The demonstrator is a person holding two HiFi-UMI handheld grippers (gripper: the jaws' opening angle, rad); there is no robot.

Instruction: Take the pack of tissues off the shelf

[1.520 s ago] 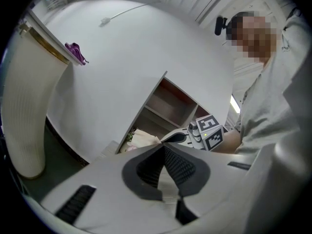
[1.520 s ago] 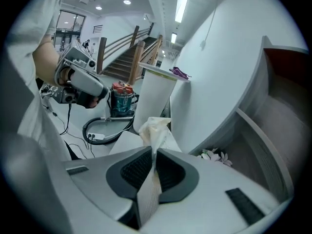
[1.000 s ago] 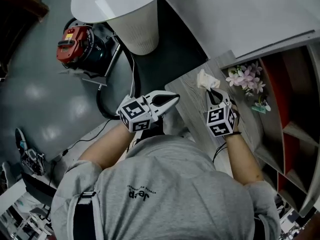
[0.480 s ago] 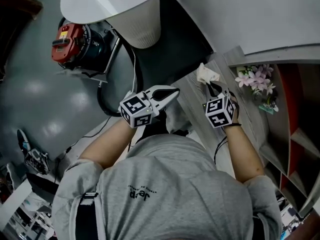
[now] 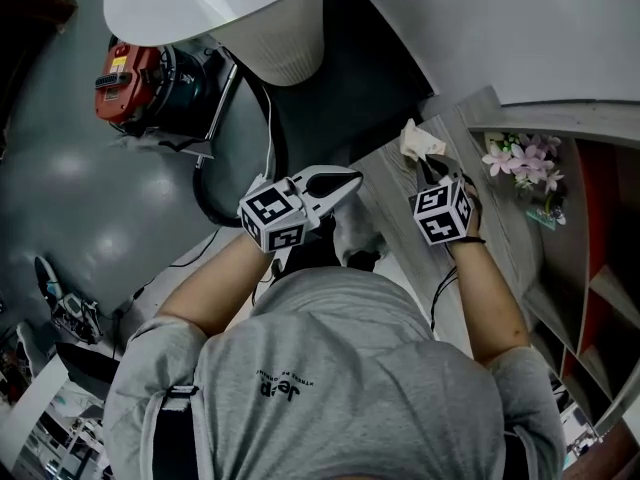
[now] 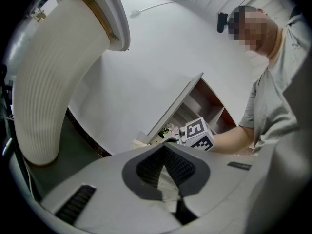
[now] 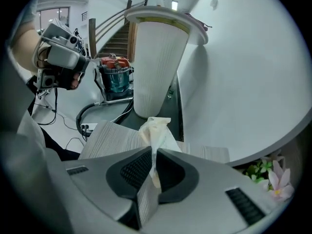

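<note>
The pack of tissues [image 5: 419, 142] is a crumpled cream bundle, pinched at its near end by my right gripper [image 5: 431, 166] over the grey wood-grain top [image 5: 383, 208]. In the right gripper view the pack [image 7: 155, 129] sticks up from between the jaws of the right gripper [image 7: 153, 152], which press on it. My left gripper [image 5: 350, 180] hovers at the left edge of that top, apart from the pack, jaws together with nothing between them. The left gripper view shows its jaws [image 6: 164, 148] closed and the right gripper's marker cube [image 6: 197, 133] beyond them.
A shelf unit [image 5: 590, 218] with pink flowers [image 5: 520, 158] stands to the right. A white ribbed column [image 5: 280, 43] rises behind the top. A red and teal vacuum [image 5: 135, 78] and black cables [image 5: 205, 208] lie on the floor at left.
The right gripper with the tissue pack has drawn a little farther from the flowers and shelf. The left gripper has stayed beside the top's left edge, still closed.
</note>
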